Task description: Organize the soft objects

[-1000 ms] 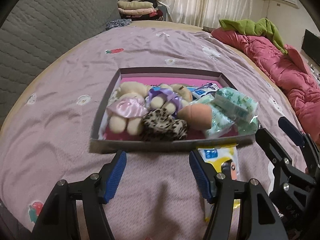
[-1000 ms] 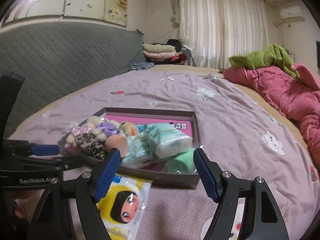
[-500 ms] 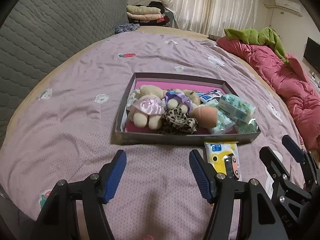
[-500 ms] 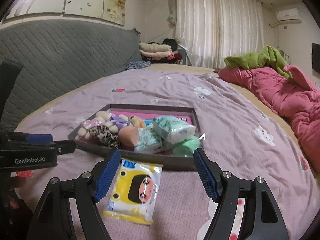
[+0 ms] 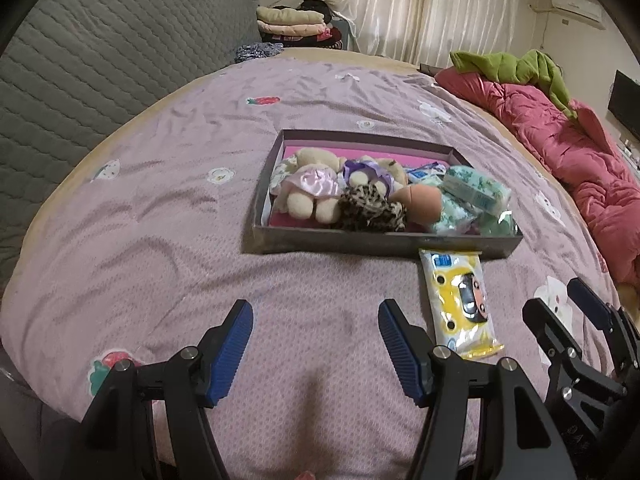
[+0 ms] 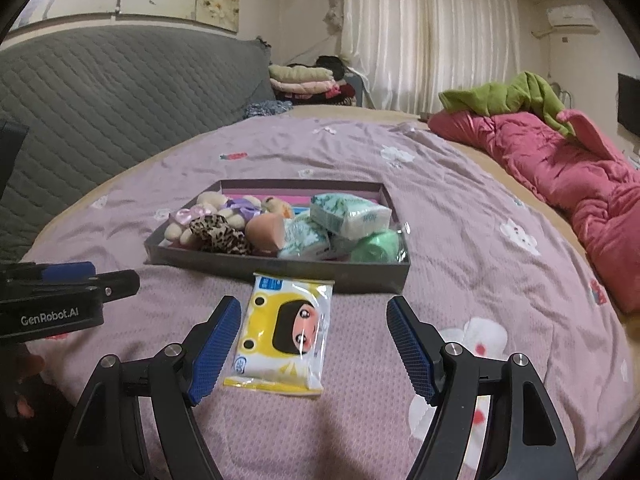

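A shallow dark box sits on the purple bedspread, packed with plush dolls, a leopard-print scrunchie, a peach sponge, tissue packs and a green roll. A yellow cartoon wipes pack lies flat on the bed just in front of the box. My left gripper is open over bare bedspread, short of the box. My right gripper is open, with the wipes pack lying between its fingers but untouched.
A crumpled pink quilt with a green garment lies along the right side of the bed. A grey quilted headboard rises at the left. Folded clothes are stacked beyond the bed by the curtains.
Both grippers have drawn back from the box, so it looks smaller and farther. The wipes pack now lies fully in view in front of the box. Both stayed open.
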